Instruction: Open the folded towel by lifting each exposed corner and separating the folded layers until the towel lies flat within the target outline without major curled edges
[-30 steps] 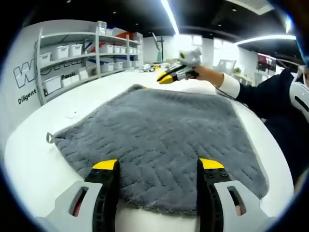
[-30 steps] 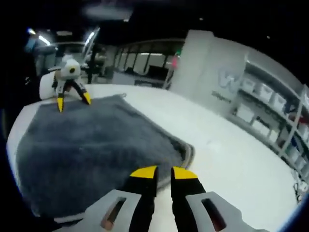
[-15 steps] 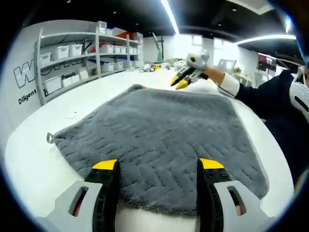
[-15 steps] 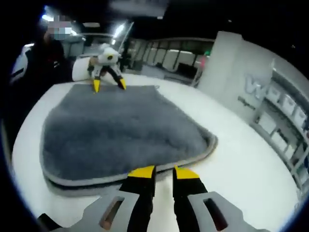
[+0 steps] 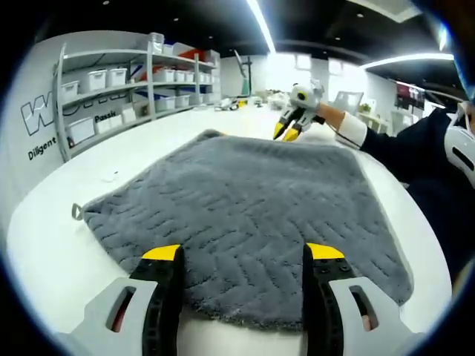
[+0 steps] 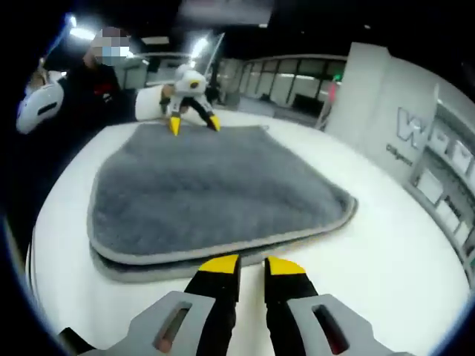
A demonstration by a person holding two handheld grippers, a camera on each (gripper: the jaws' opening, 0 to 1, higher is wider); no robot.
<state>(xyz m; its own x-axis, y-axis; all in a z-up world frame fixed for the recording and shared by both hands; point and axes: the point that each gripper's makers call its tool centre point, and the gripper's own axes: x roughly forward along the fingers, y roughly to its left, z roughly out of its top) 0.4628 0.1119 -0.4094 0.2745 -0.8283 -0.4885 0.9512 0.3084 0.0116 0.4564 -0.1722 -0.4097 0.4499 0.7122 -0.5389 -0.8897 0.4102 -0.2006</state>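
Note:
A grey towel [image 5: 245, 193] with a zigzag weave lies folded on the white table [image 5: 111, 159]. My left gripper [image 5: 243, 252] is open, its yellow tips spread over the towel's near edge, nothing between them. At the far edge a person's hand holds my right gripper [image 5: 288, 133] just above the towel. In the right gripper view the towel [image 6: 215, 185] shows two stacked layers with a pale border. My right gripper [image 6: 252, 265] is shut and empty, right in front of those layers. The left gripper [image 6: 194, 124] stands open at the opposite edge.
Shelves with white bins [image 5: 111, 81] line a lettered wall to the left in the left gripper view. A person in dark clothes [image 5: 423, 148] stands at the table's right side, also seen at the back left [image 6: 82, 89]. Bare table [image 6: 386, 252] surrounds the towel.
My right gripper has come down and nearer to the towel's far edge, so its view now looks along the folded layers. The left gripper and the towel have stayed put.

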